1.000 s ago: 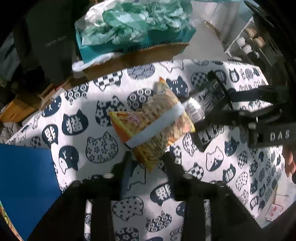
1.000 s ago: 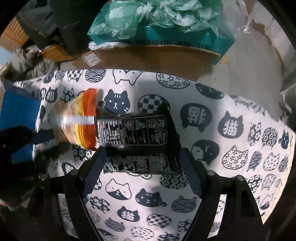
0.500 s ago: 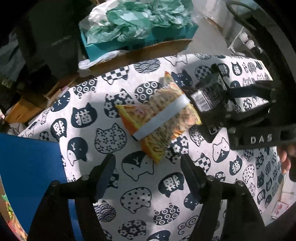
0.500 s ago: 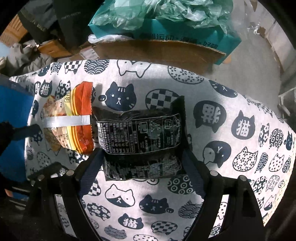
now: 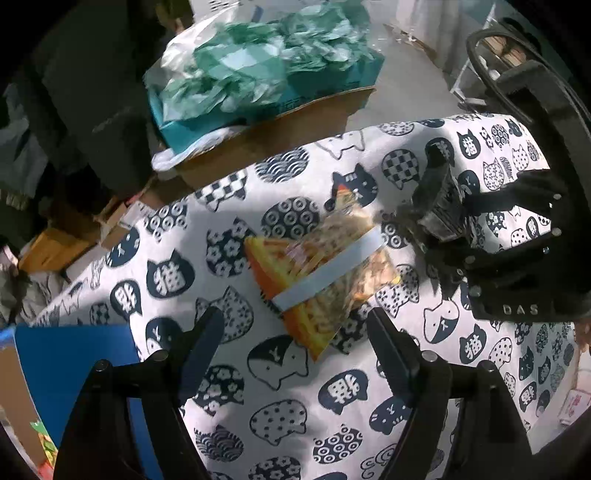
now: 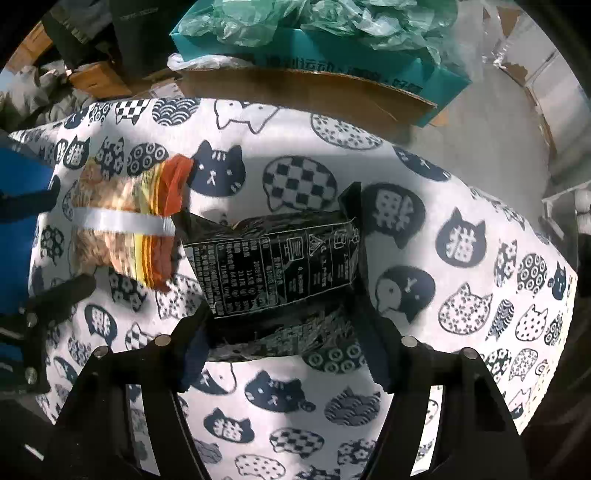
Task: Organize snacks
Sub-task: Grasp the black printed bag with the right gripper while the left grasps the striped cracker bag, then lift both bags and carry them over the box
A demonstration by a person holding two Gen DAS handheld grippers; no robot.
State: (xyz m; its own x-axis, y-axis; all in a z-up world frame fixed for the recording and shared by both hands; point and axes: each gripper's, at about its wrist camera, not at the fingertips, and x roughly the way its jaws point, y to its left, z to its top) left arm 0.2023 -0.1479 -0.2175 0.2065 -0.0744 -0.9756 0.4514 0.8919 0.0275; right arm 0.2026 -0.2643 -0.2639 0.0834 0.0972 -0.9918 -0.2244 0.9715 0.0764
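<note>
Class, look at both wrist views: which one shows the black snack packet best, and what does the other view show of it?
The right wrist view: the black snack packet lies central, printed back facing the camera, between the right gripper fingers. The left wrist view shows it small, blurred, edge-on at the right, partly hidden by that gripper.

Cloth cover (image 5: 229, 373) under both grippers, matt and woven, printed with cats. Orange packet (image 5: 321, 280) ahead of the left gripper (image 5: 295, 336), glossy crinkled plastic film crossed by a smooth white band. Black packet (image 6: 273, 266) between the fingers of the right gripper (image 6: 284, 332), shiny creased foil-like film. Fingers (image 6: 376, 347) matt black plastic with bright metal screws. Farther ahead, thin crumpled green plastic sheet (image 6: 314, 22) over a matt cardboard box (image 6: 310, 92).
</note>
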